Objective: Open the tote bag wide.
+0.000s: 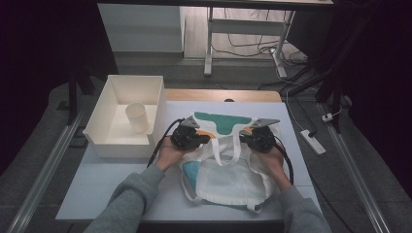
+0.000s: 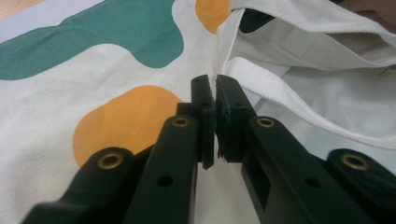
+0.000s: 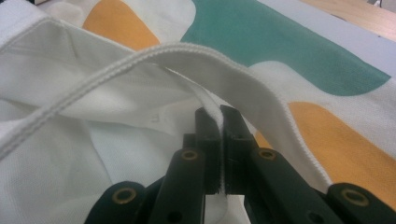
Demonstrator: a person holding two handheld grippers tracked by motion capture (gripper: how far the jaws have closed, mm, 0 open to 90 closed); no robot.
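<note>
gripping the white cloth tote bag (image 1: 228, 170) with green and orange patches, the left gripper (image 2: 215, 100) and right gripper (image 3: 220, 122) had their jaws clamped on its mouth edge, apparently mid-step in opening it, so the next move called for spreading the mouth evenly.

Grey sleeves (image 1: 131, 199); black grippers, left gripper (image 2: 215, 100), right gripper (image 3: 220, 122) (brass-ringed screw holes), trailing black cables.

Beyond my jaws, the pale table (image 1: 121, 189) ends at a wooden edge (image 1: 223, 95). Farther off, a grey floor (image 1: 243, 73) carries white desk legs (image 1: 209, 43), tangled cables (image 1: 252, 48) and a power strip (image 1: 312, 141); both sides lie dark.
</note>
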